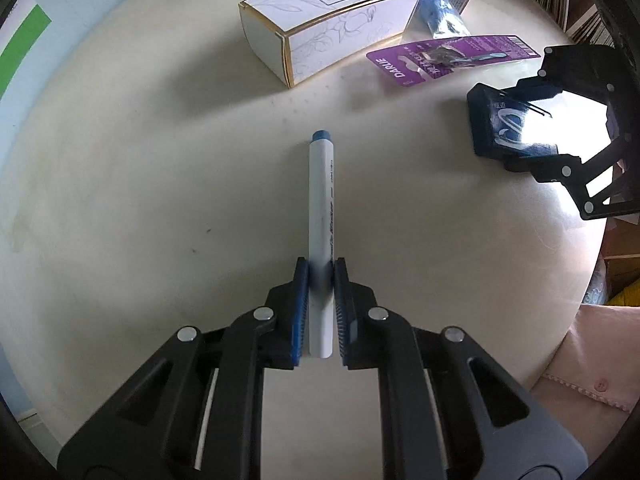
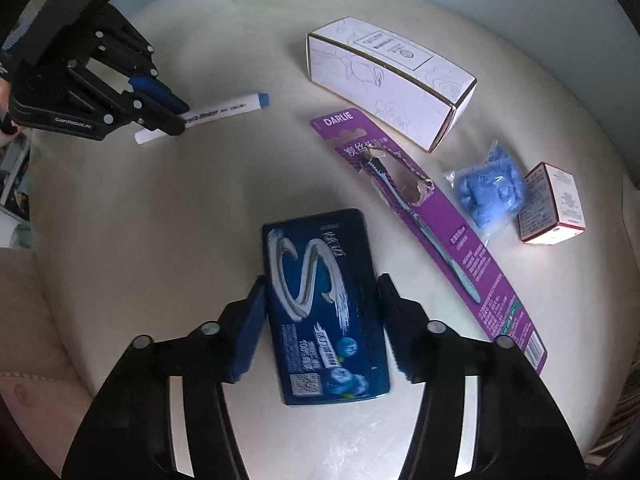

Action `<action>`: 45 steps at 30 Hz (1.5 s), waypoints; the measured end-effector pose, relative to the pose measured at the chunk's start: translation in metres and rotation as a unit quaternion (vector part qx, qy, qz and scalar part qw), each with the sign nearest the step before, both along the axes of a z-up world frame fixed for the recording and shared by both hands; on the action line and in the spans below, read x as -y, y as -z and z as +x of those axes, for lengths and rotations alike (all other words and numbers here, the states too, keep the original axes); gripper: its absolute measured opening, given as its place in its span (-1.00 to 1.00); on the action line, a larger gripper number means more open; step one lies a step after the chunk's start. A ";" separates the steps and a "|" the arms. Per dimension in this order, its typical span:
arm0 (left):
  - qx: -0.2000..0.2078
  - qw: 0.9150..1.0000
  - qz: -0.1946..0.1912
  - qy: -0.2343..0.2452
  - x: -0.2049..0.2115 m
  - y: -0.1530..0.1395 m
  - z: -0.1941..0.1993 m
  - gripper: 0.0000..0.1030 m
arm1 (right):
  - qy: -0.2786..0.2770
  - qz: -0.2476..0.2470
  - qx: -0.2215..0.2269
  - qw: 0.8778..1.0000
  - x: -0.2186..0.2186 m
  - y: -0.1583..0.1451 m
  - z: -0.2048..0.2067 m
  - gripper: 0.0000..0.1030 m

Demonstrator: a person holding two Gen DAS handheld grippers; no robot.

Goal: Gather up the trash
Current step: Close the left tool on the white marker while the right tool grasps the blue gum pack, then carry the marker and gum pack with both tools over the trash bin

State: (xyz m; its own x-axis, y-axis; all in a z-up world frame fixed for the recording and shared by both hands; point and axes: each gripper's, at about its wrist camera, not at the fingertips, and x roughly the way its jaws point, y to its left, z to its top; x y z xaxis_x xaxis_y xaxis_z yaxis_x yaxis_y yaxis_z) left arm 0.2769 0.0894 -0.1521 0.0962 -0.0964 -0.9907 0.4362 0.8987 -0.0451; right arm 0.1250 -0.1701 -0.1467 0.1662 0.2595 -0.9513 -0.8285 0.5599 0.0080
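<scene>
Trash: white marker (image 1: 321, 216) at 12 o'clock on counter (image 1: 160, 200), left gripper (image 1: 321, 272) fingers clenched on barrel, light, stiff, slick; right gripper (image 2: 322, 300) fingers clamp rigid gum box (image 2: 320, 304) sides, centre-frame.

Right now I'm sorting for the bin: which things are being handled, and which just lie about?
Being handled:
white marker with blue cap
dark blue gum pack

Lying about:
purple toothbrush card
white gold-edged box
blue plastic bundle
small carton

glossy gum pack (image 2: 326, 304), matt, seemingly plastic marker (image 1: 321, 216)
</scene>
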 end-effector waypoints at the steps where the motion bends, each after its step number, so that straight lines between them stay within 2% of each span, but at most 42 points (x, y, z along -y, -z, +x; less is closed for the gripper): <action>1: 0.000 1.000 0.001 0.001 0.000 0.001 0.001 -0.78 | 0.001 0.002 -0.005 1.000 0.001 -0.001 0.000 0.06; 6: 0.012 1.000 -0.008 0.010 0.013 -0.006 -0.013 -0.79 | 0.015 0.017 -0.003 1.000 0.007 -0.015 0.005 0.05; 11: 0.034 0.998 -0.016 0.045 0.030 -0.028 -0.016 -0.78 | 0.063 0.041 0.006 0.997 0.024 -0.036 0.000 0.05; 15: 0.051 0.994 -0.022 0.090 0.054 -0.043 -0.013 -0.78 | 0.116 0.046 0.020 0.992 0.050 -0.053 -0.018 0.05; 19: 0.056 0.987 -0.026 0.151 0.094 -0.049 -0.030 -0.78 | 0.182 0.045 0.031 0.982 0.076 -0.049 -0.036 0.05; 21: 0.054 0.981 -0.028 0.183 0.125 -0.043 -0.056 -0.78 | 0.212 0.043 0.032 0.976 0.091 -0.049 -0.042 0.05; 24: 0.050 0.970 -0.031 0.237 0.162 -0.041 -0.093 -0.78 | 0.268 0.039 0.033 0.962 0.113 -0.051 -0.062 0.05; 25: 0.051 0.965 -0.030 0.256 0.186 -0.042 -0.130 -0.78 | 0.283 0.038 0.034 0.958 0.116 -0.049 -0.069 0.05; 29: 0.053 0.945 -0.035 0.322 0.223 -0.042 -0.155 -0.78 | 0.359 0.032 0.043 0.932 0.152 -0.059 -0.116 0.05; 30: 0.054 0.936 -0.036 0.346 0.235 -0.043 -0.163 -0.78 | 0.376 0.032 0.046 0.925 0.157 -0.060 -0.125 0.05; 35: 0.052 0.907 -0.038 0.415 0.278 -0.054 -0.204 -0.78 | 0.463 0.037 0.053 0.884 0.185 -0.060 -0.183 0.05; 36: 0.053 0.898 -0.038 0.435 0.292 -0.056 -0.216 -0.78 | 0.474 0.035 0.054 0.878 0.189 -0.061 -0.193 0.05; 38: 0.054 0.888 -0.040 0.455 0.299 -0.068 -0.233 -0.78 | 0.500 0.033 0.056 0.864 0.201 -0.061 -0.217 0.05; 39: 0.054 0.880 -0.043 0.470 0.312 -0.069 -0.245 -0.78 | 0.510 0.032 0.057 0.858 0.205 -0.061 -0.226 0.05; 45: 0.050 0.847 -0.048 0.526 0.364 -0.072 -0.302 -0.78 | 0.574 0.031 0.064 0.816 0.239 -0.061 -0.293 0.05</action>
